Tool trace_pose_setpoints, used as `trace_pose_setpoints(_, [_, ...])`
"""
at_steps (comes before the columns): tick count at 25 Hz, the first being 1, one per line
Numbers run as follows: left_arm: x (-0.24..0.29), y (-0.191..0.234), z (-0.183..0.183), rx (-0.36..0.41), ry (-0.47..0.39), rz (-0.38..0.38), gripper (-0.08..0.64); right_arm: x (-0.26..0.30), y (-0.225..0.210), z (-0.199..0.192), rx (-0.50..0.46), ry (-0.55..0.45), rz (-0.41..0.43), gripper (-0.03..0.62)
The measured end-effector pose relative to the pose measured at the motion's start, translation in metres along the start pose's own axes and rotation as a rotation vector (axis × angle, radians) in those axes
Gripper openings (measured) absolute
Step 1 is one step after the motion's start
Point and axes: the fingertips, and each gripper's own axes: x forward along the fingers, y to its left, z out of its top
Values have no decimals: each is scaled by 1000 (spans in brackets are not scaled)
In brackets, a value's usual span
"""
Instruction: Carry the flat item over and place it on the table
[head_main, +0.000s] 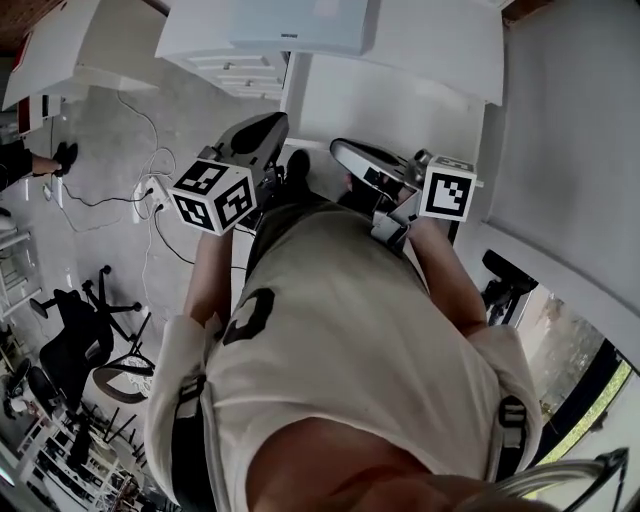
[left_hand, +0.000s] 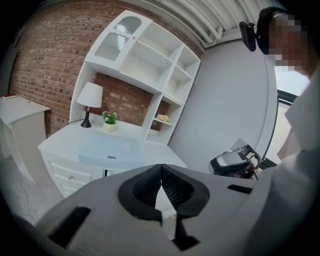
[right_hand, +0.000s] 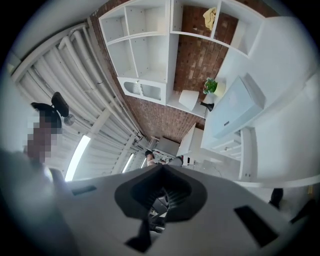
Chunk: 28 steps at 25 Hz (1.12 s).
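Note:
A pale blue flat item (left_hand: 107, 150) lies on the white desk (left_hand: 60, 142), also at the top of the head view as the flat item (head_main: 300, 25) and in the right gripper view as the flat item (right_hand: 235, 107). Both grippers are held close to the person's chest, well short of the desk. My left gripper (left_hand: 161, 167) is shut with nothing between its pads and points at the desk; the head view shows the left gripper (head_main: 278, 123) beside its marker cube (head_main: 213, 195). My right gripper (right_hand: 161, 167) is shut and empty, tilted sideways; the right gripper (head_main: 336, 148) also shows in the head view.
The desk carries a white shelf unit (left_hand: 150, 65), a lamp (left_hand: 90, 97) and a small plant (left_hand: 109, 120) against a brick wall. A white cabinet (left_hand: 20, 120) stands to its left. Cables (head_main: 140, 190) and office chairs (head_main: 70, 350) are on the floor at the left.

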Motion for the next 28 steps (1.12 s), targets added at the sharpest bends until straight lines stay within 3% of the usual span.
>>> trace_pose_setpoints(6, [-20,-6,-15,13,19,13,20,15,12,-20,-97,111,-4,11])
trace_pose_setpoints(11, [-38,20,-18,-8,2,29,20,39,9,-34,-75,134,-20,11])
trace_pose_setpoints(28, [-104,205,-19,-112,-3,-5,20,207,-14,-52,-70,192,-169,11])
